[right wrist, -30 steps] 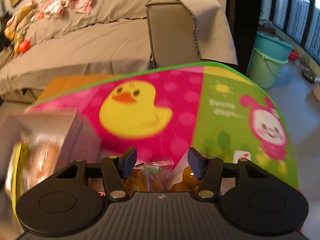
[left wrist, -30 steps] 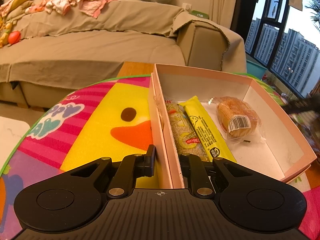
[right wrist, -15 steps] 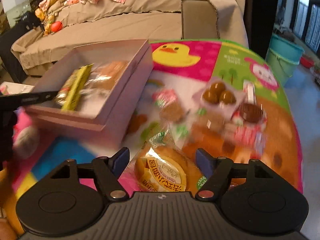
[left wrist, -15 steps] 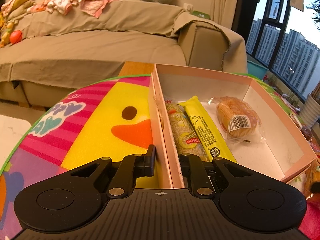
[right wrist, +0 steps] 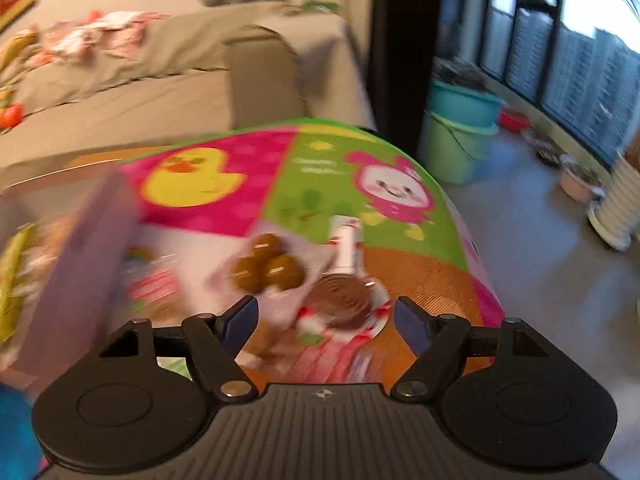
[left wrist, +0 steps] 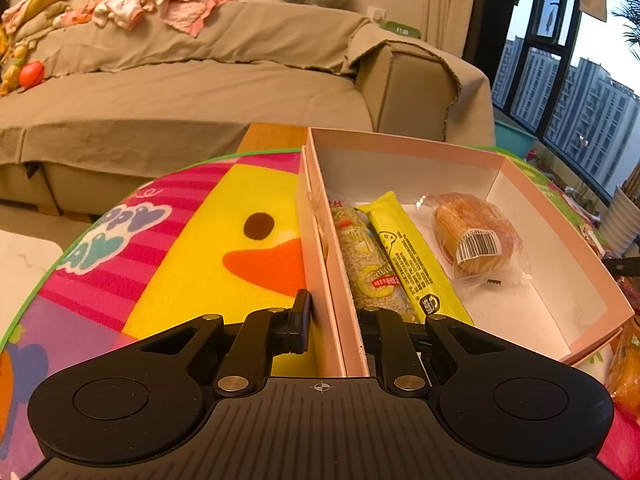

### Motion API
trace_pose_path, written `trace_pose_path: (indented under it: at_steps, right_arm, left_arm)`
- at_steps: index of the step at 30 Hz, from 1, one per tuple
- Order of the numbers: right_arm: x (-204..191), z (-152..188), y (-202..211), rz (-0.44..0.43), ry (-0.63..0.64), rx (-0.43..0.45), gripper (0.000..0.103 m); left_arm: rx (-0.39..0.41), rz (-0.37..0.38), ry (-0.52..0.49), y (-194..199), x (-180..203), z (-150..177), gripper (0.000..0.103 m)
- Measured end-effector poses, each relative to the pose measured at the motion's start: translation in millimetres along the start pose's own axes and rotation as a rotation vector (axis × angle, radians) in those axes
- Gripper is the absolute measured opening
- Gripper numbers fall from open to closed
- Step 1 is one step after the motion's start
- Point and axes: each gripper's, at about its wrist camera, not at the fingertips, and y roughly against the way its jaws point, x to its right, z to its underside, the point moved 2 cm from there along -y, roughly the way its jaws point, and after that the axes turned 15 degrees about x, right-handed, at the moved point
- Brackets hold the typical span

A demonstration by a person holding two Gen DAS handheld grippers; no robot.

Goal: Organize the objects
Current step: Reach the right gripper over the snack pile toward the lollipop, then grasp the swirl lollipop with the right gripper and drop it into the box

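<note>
Since half a second ago the right gripper has swung off the orange packet; its fingers gape empty over the chocolate disc snack on the bench; left gripper stays clenched on the pink box wall; likely light, crinkly and slippery, best pinched across its wrapper edges.

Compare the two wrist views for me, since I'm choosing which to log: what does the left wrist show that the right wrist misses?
Only the left wrist view shows the left tool clamped on the pink box wall, and, sharply, the yellow bar and wrapped bun inside. Only the right wrist view shows the right tool open and empty above loose snacks: brown balls and a chocolate disc. Both show the cartoon mat, sofa and box.
</note>
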Motion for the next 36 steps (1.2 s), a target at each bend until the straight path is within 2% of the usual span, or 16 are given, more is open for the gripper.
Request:
trace_pose_path:
  at_steps: [3, 4, 5, 8, 11, 18, 23, 30, 34, 36]
  right_arm:
    - [5.6, 3.2, -24.8, 0.014, -0.031, -0.034, 0.069]
    - [4.0, 1.7, -23.8, 0.015, -0.025, -0.028, 0.064]
    - [2.3, 0.1, -21.1, 0.018, -0.013, -0.024, 0.052]
    - [-0.7, -3.3, -4.0, -0.023, -0.009, -0.017, 0.052]
    - [-6.0, -3.8, 20.9, -0.018, 0.028, 0.004, 0.052]
    - [-13.4, -6.6, 104.2, -0.059, 0.005, 0.071, 0.052]
    - [-36.8, 6.0, 153.7, -0.151, 0.029, 0.096, 0.052]
    - [-82.6, 49.8, 200.3, -0.294, 0.051, 0.1, 0.052]
    - [-102.4, 41.3, 211.6, -0.389, 0.024, 0.116, 0.052]
    - [-114.4, 29.2, 215.8, -0.423, 0.033, 0.155, 0.052]
  left_arm:
    - [-0.001, 0.0, -0.002, 0.3, 0.1, -0.1, 0.016]
    - [0.0, 0.0, -0.001, 0.2, 0.2, -0.1, 0.016]
    - [0.001, 0.0, 0.001, 0.1, -0.1, -0.1, 0.016]
    - [0.004, 0.0, 0.007, 0.3, 0.3, -0.1, 0.016]
    - [0.006, -0.001, 0.01, 0.2, 0.8, -0.1, 0.016]
    - [0.012, -0.005, 0.019, 0.9, 0.7, 0.4, 0.016]
    - [0.058, -0.004, -0.033, 2.7, 4.3, 1.7, 0.016]
    - [0.054, -0.015, -0.032, 3.7, 4.9, 0.9, 0.015]
    - [0.059, -0.025, -0.021, 5.4, 5.2, 1.9, 0.015]
    - [0.059, -0.03, -0.016, 5.4, 5.5, 1.7, 0.015]
